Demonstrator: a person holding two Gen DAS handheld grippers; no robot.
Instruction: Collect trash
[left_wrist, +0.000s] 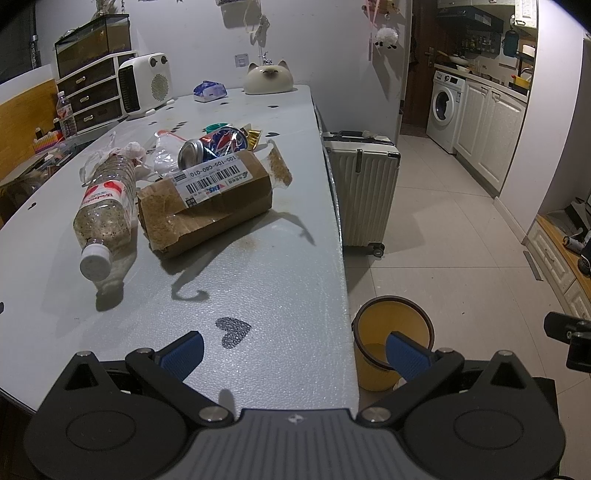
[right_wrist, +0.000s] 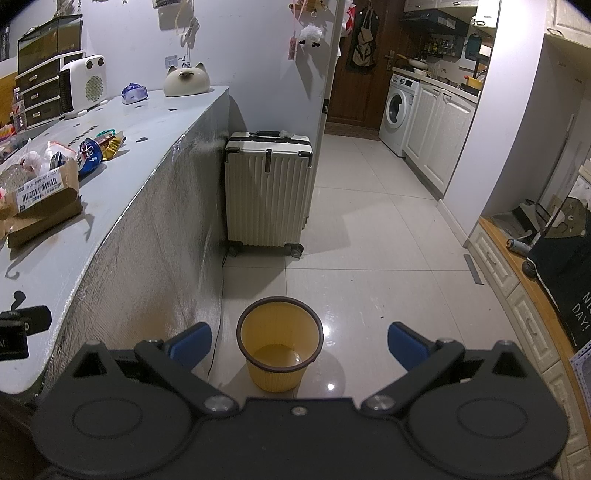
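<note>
Trash lies on the grey table (left_wrist: 258, 280): a plastic bottle (left_wrist: 105, 206) on its side, a brown cardboard box (left_wrist: 207, 199) with a barcode label, a crushed blue can (left_wrist: 221, 142), crumpled plastic wrap (left_wrist: 162, 147) and gold wrappers (left_wrist: 253, 136). A yellow bin (left_wrist: 391, 332) stands on the floor by the table's corner. My left gripper (left_wrist: 295, 350) is open and empty over the table's near edge. My right gripper (right_wrist: 299, 343) is open and empty above the yellow bin (right_wrist: 280, 347), which looks empty. The box (right_wrist: 44, 199) and the can (right_wrist: 88, 155) also show in the right wrist view.
A white suitcase (right_wrist: 269, 192) stands beside the table end. At the table's back are a white heater (left_wrist: 146, 83), a cat-shaped holder (left_wrist: 269, 77), a tissue pack (left_wrist: 208, 90) and drawers (left_wrist: 88, 96). A washing machine (right_wrist: 399, 110) and cabinets lie beyond the tiled floor.
</note>
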